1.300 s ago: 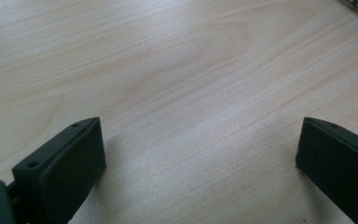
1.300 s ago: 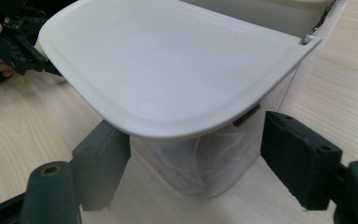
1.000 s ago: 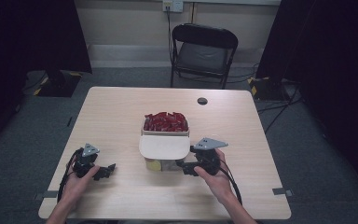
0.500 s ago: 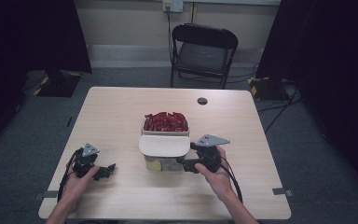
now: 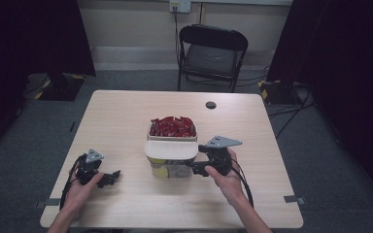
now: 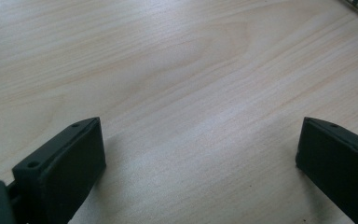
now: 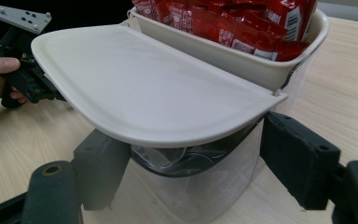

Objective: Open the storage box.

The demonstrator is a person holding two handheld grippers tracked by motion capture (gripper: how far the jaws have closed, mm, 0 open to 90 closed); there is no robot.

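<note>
A: Item one, the counter [image 5: 126,116]?
B: Pale wood-grain top; a small dark round disc [image 5: 211,105] near its far edge; a black folding chair [image 5: 212,53] stands beyond it on the grey floor.

A: Item two, the container?
B: A cream tub [image 5: 172,137] at the counter's middle, filled with red packets [image 5: 173,126]; a cream hinged lid [image 5: 171,149] lies flat and open on the near side, overhanging a clear plastic cup [image 7: 200,186]; in the right gripper view that cup sits directly under the lid with a dark band inside; something yellow shows at its left in the high view, too small to identify.

A: Item three, right hand-held gripper [image 5: 201,167]?
B: Held in the person's right hand [image 5: 226,177], just right of the tub; jaws spread wide, one on each side of the clear cup; whether they touch its wall, I cannot tell.

A: Item four, left hand-held gripper [image 5: 111,177]?
B: Held in the left hand [image 5: 80,191], near the counter's front left, well apart from the tub; jaws wide, bare wood between them; it rests low over the counter.
</note>
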